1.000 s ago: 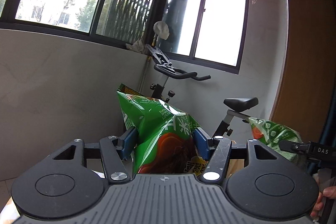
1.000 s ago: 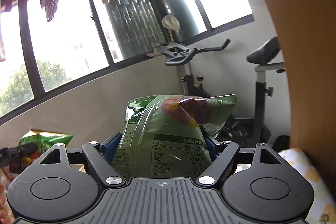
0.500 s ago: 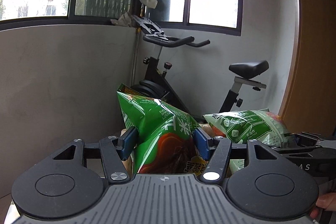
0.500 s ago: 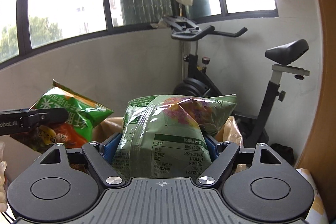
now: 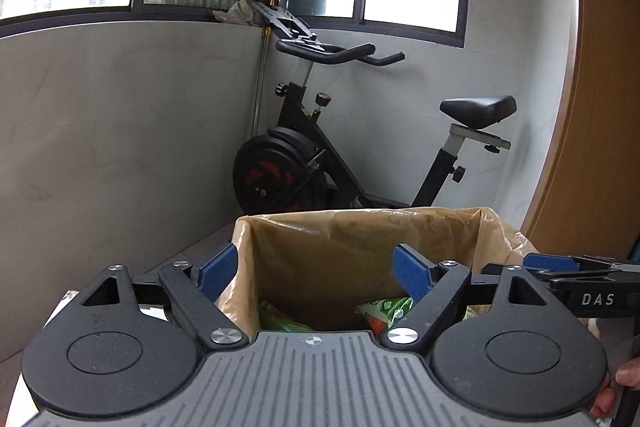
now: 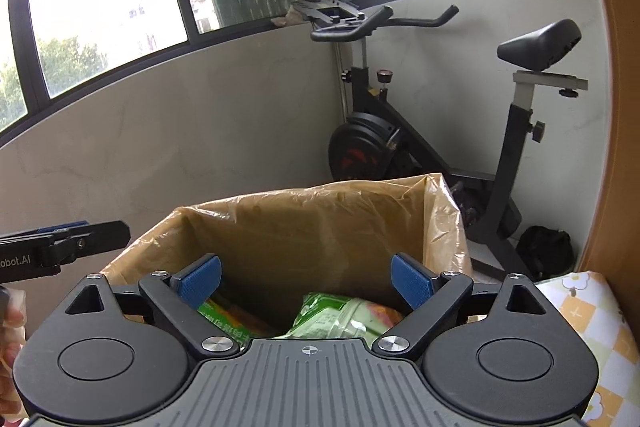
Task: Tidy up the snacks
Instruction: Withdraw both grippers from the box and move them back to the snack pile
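A cardboard box lined with a tan plastic bag [image 5: 360, 217] [image 6: 304, 201] stands open just below both grippers. Inside lie a bright green snack bag [image 5: 280, 321] [image 6: 224, 321] on the left and a pale green snack bag [image 5: 384, 309] [image 6: 344, 315] on the right. My left gripper [image 5: 316, 267] hovers over the box mouth, its jaws opening with nothing between the blue pads. My right gripper [image 6: 306, 281] hovers beside it, its jaws also opening and empty. Each wrist view shows the other gripper's fingers [image 5: 560, 273] [image 6: 80, 237] at its edge.
A black exercise bike [image 5: 304, 163] [image 6: 400, 143] stands behind the box against the grey wall. A wooden panel [image 5: 600, 107] rises on the right. A checked cloth [image 6: 580, 307] lies at the lower right, with a dark bag [image 6: 544, 247] on the floor. A person's fingers [image 5: 628, 379] show.
Both grippers let go of their snack bags, which now lie inside the box. Both jaws have widened, and both hands moved forward and a little down over the box.
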Demonstrator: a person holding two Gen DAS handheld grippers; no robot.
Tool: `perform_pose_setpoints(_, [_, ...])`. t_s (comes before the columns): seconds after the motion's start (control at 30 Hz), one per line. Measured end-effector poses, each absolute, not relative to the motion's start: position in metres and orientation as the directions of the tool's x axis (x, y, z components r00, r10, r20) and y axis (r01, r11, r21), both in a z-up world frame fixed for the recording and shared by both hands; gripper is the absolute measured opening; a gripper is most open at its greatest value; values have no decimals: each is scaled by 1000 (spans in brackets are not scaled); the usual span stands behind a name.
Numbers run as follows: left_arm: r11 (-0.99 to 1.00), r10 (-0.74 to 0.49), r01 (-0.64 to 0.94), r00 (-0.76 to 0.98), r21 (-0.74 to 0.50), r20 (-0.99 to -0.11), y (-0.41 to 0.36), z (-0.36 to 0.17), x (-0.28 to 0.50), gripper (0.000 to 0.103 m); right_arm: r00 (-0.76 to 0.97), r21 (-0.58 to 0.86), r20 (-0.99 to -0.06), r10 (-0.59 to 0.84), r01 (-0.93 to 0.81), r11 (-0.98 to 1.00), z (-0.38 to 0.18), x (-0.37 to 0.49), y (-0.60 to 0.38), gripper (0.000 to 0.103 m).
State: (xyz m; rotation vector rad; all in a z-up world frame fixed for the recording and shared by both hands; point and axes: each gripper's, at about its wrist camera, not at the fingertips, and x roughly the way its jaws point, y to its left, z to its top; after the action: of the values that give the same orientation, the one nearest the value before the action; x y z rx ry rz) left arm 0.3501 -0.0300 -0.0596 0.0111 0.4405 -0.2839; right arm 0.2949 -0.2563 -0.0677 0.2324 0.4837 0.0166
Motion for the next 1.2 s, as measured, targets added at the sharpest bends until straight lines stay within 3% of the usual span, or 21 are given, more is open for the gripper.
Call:
perform_pose_setpoints(0.33, [974,-225,202,884,-100,-409,19,-36,314,86,894,200,-446,54,41,979,-50,257,-255,98])
perform_pose_setpoints(0.6, [981,-195,178,871,-81,-450,49,-47,273,86,896,198,-442,37,57,979,-47,225,-237,103])
perform_pose_setpoints(1.2, [991,-132,103,839,-85,-527,91,-115,210,86,857,204,-512,60,54,977,-124,161,-199,103])
